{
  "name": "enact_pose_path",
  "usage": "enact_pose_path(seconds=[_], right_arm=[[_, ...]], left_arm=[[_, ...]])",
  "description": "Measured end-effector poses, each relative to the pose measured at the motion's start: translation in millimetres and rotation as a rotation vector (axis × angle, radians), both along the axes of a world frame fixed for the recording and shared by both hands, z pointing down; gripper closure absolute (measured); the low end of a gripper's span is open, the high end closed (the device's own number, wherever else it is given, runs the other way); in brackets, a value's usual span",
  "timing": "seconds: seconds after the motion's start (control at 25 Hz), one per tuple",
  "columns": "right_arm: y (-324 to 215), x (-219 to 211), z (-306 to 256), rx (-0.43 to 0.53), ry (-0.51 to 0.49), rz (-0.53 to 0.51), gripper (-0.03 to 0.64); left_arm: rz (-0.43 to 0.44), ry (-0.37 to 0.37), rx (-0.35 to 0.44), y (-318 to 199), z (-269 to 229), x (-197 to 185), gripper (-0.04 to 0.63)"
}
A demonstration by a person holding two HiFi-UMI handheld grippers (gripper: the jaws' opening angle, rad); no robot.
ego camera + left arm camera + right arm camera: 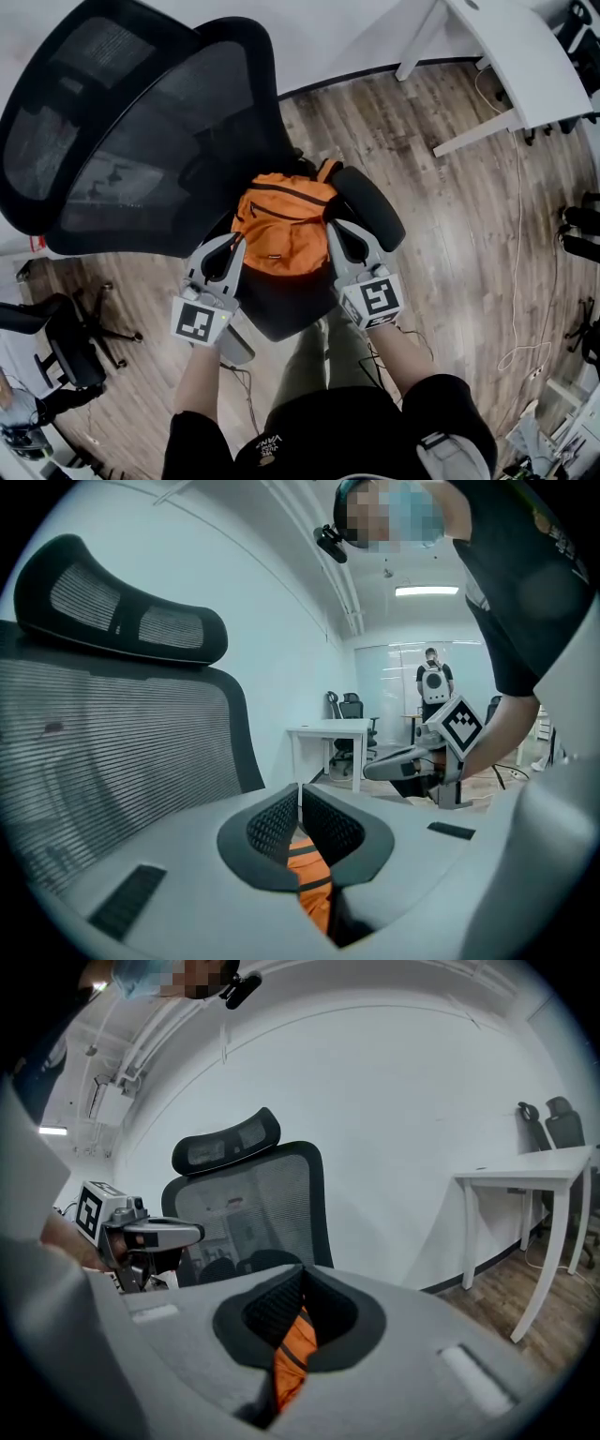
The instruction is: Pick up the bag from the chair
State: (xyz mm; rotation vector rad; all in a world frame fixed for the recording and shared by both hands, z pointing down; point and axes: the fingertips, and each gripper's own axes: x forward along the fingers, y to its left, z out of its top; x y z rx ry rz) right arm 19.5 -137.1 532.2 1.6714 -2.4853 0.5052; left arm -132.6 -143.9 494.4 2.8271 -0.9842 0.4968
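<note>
**Bag point(281, 230) pinched at both flanks on the chair seat**

The left gripper's point(300, 794) fingers point(270, 825) are drawn together at the tips, with a fold of orange cloth in the hollow between the pads. The right gripper's point(302, 1283) fingers point(272, 1312) are likewise closed on a strip of orange fabric with a dark band. From the head view, each gripper meets one side of the bag, left and right. The bag sits on the seat point(281, 309) of the black chair point(141, 141), close against the mesh backrest, with an armrest point(370, 202) just beside its right side.

The likely failure is slippage. Each hold seems to take only a thin fold of loose cloth, which could pull free as the weight comes on. An uneven lift could tip the bag, and the orange loop point(324, 170) at its top might snag the armrest.

The bag is bright orange, soft and slumped, crossed by dark zip lines. It will probably sag between the two holds.
</note>
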Motion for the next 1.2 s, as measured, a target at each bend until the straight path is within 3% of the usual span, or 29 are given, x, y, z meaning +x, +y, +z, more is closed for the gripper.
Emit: enact_pose_path(seconds=[0.48,1.2], right_arm=[[-12.1,-2.4,49.2,-0.058,-0.01,-0.018,0.618],[-36.5,1.8,122.9,-0.156,0.0,-0.014,0.618]], left_arm=[[0.008,-0.063,-0.044,-18.9,47.0,1.2,0.589],[0.012,-0.092,-0.101,-53.3,106.6,4.6,0.589]])
